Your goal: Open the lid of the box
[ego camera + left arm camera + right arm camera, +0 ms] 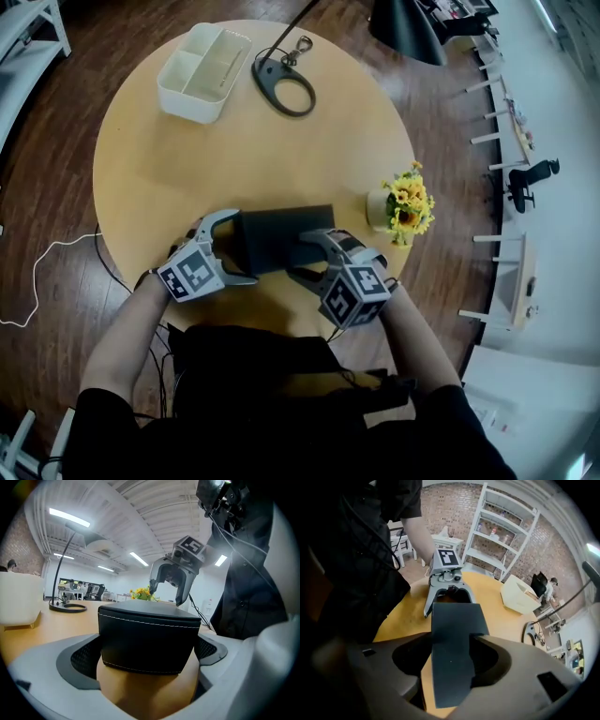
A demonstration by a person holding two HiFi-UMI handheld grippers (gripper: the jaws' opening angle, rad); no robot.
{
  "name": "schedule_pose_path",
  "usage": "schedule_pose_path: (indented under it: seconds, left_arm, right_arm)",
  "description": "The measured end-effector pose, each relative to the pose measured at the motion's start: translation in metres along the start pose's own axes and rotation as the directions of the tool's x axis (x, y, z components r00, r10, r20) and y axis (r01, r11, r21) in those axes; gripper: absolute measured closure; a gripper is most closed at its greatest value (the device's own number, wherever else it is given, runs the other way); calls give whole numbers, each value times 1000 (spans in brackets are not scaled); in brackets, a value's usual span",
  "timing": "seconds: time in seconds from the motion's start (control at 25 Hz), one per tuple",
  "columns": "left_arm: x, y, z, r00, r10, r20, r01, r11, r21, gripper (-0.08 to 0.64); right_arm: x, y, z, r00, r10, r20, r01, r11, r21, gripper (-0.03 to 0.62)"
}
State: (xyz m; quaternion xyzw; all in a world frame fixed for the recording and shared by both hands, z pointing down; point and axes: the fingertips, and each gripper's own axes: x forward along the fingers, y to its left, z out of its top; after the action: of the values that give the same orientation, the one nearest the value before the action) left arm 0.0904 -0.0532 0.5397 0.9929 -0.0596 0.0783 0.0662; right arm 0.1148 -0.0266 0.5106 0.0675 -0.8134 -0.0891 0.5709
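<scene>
Box [279, 239] lies flat, long axis running from left gripper [242, 246] to right gripper [298, 255].

The box [281, 239] is showing matte black, a thin white stitch line [145, 622] running near its top edge. The table [281, 159] is glowing honey-tan over a dark brown plank floor [56, 141]. The tray [203, 71] is looking cream, the flowers [410, 202] yellow, the pot [379, 208] white. The left cube [192, 272] and right cube [354, 292] are carrying black-and-white square markers.
</scene>
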Motion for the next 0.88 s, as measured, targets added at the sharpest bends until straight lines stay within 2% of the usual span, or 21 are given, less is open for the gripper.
schedule_pose_path:
  seconds: [0.16, 0.44, 0.76, 0.88]
  left_arm:
    - [0, 0, -1, 1000, 0, -3, 0, 1000, -5, -51]
    - [0, 1, -2, 1000, 2, -2, -2, 1000, -4, -49]
    - [1, 1, -3, 1000, -2, -4, 2, 1000, -4, -48]
    - [1, 0, -3, 1000, -4, -4, 4, 1000, -5, -46]
  right_arm:
    - [7, 3, 4, 999, 40, -35, -43, 997, -69, 339]
    - [11, 8, 3, 990, 102, -100, -111, 990, -90, 339]
    - [14, 5, 7, 992, 72, -107, -78, 995, -55, 341]
    - [14, 8, 4, 994, 54, -91, -63, 993, -100, 341]
